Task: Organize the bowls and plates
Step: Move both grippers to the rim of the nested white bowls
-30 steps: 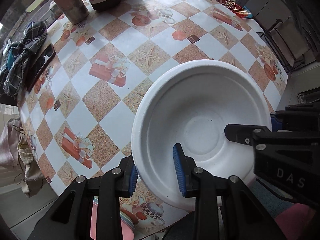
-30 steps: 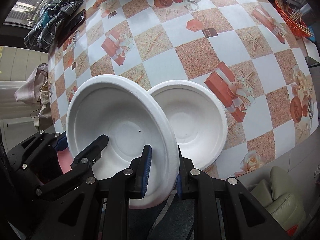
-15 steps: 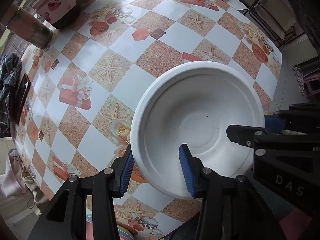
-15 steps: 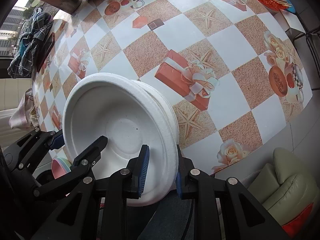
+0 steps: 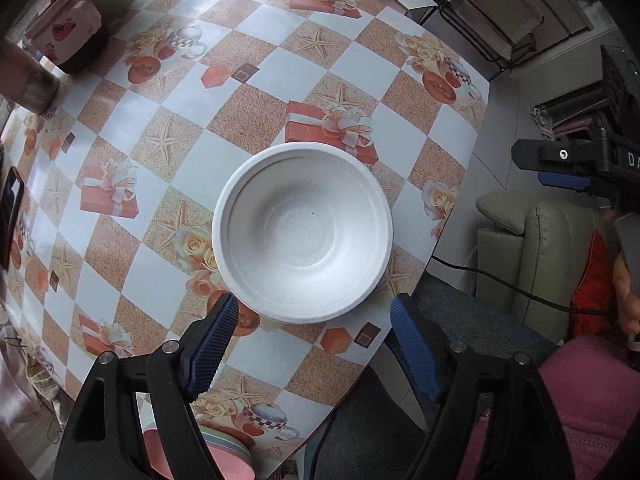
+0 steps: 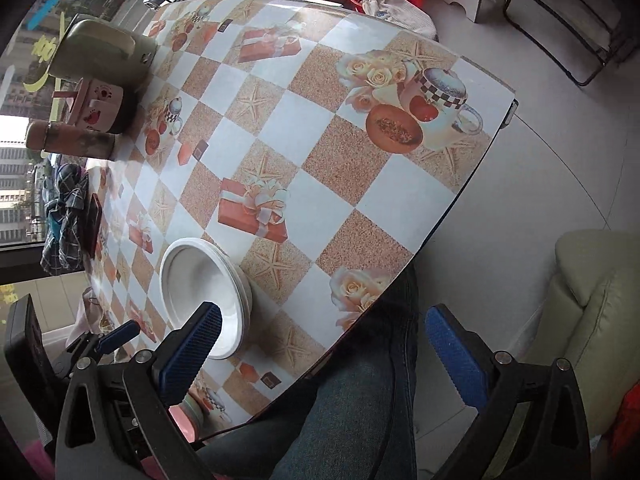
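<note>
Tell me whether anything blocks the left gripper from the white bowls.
Nothing visible does. The bowls sit nested on the table, just ahead of the left gripper, whose jaws are opening with only bare tablecloth between them.

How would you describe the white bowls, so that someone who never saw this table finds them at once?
Look at the table with the checkered cloth of gift boxes and starfish. Near its edge closest to the person stands a stack of white bowls, nested one inside the other. It is the only plain white thing there; the pink plates lie further along that edge.
</note>
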